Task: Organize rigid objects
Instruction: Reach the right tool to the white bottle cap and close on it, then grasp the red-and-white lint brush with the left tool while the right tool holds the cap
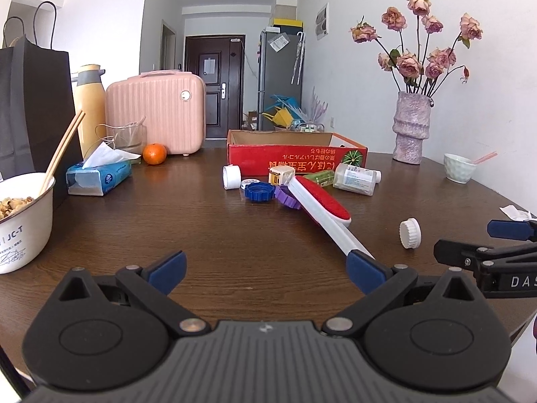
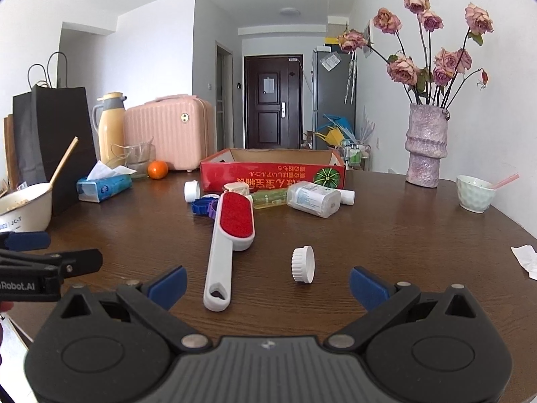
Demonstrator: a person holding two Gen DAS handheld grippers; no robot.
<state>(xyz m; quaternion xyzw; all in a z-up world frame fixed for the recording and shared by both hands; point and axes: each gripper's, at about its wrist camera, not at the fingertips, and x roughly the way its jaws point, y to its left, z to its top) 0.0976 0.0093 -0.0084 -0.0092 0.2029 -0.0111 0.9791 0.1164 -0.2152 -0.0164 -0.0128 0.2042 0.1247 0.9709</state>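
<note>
Right wrist view: my right claw hangs low over the near edge of the counter with its blue pads spread wide and nothing between them. The handle end of the lint brush and a loose white cap, standing on its edge, lie just ahead of it. The brush's red pad points toward the far edge. At the left border of this view my left claw shows from the side.

Left wrist view: my left claw is likewise wide and empty. The brush handle ends just beside its right pad; I cannot tell whether the two touch.

Toward the far edge stands the red cardboard box, open at the top; I judge it the likely container, though its floor is hidden from both views. In front of it lie the remaining pieces in a loose cluster:
- a second white cap
- a blue ring lid and a purple ring lid
- a small cream block
- a green bottle
- a clear labelled bottle on its side

Progress, as I read it: the sorting has hardly begun or is at an early stage, since every rigid piece visible lies on the counter outside the box. The brush and the near cap are closest to my claws and seem the natural first picks.
</note>
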